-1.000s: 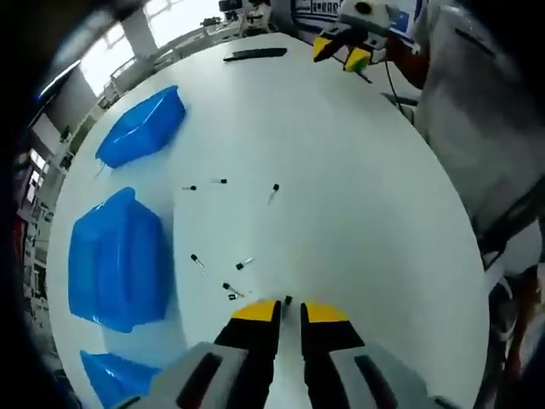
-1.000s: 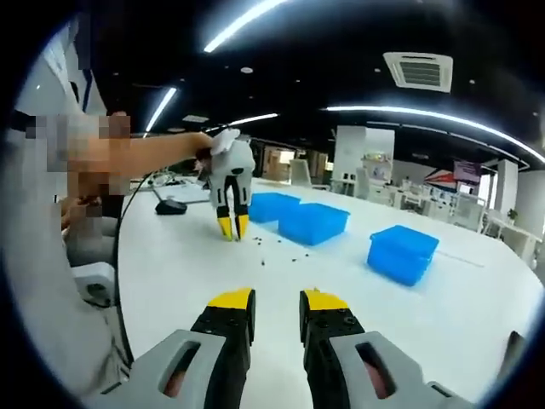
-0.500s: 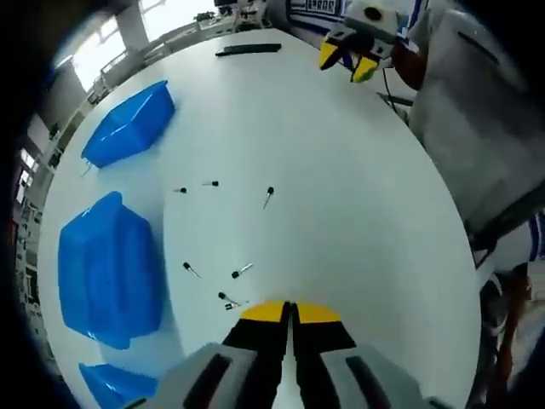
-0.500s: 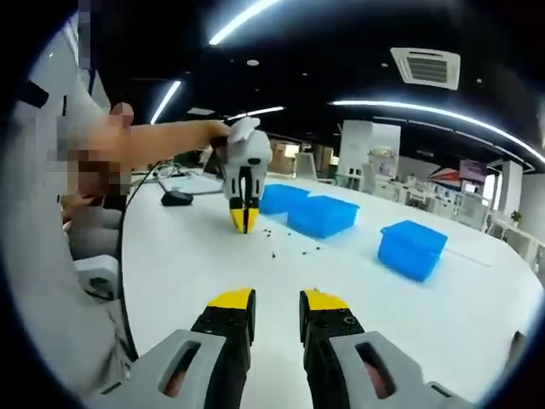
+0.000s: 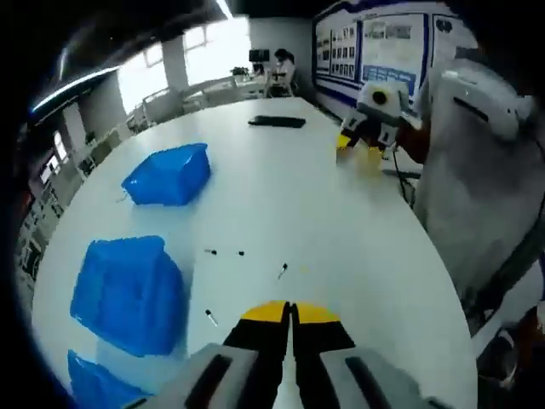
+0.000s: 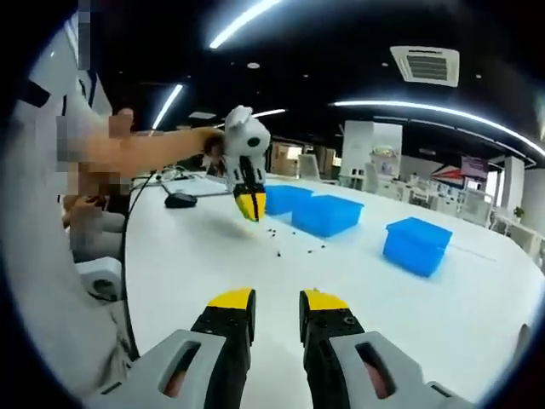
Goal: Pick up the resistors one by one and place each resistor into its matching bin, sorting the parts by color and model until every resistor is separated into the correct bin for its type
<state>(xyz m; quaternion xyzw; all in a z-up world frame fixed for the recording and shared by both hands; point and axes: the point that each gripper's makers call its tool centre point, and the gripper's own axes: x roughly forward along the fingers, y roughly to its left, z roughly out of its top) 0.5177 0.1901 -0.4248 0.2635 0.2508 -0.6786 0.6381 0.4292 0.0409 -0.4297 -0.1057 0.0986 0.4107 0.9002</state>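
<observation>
- White round table (image 5: 341, 239): glossy top, seen from above in the left gripper view and stretching away into the room in the right gripper view (image 6: 477, 315).
- Flat black bar-shaped object (image 5: 277, 122): lies on the table's far side, well apart from everything else on it.
- Computer mouse (image 6: 180, 201): dark, on the table near the person's side, a cable running from it.
- Wall display boards (image 5: 375, 43): printed panels on the far wall.
- Windows (image 5: 162, 72): bright, behind rows of desks.
- Ceiling air vent (image 6: 423, 66): square, beside long strip lights (image 6: 247, 19).
</observation>
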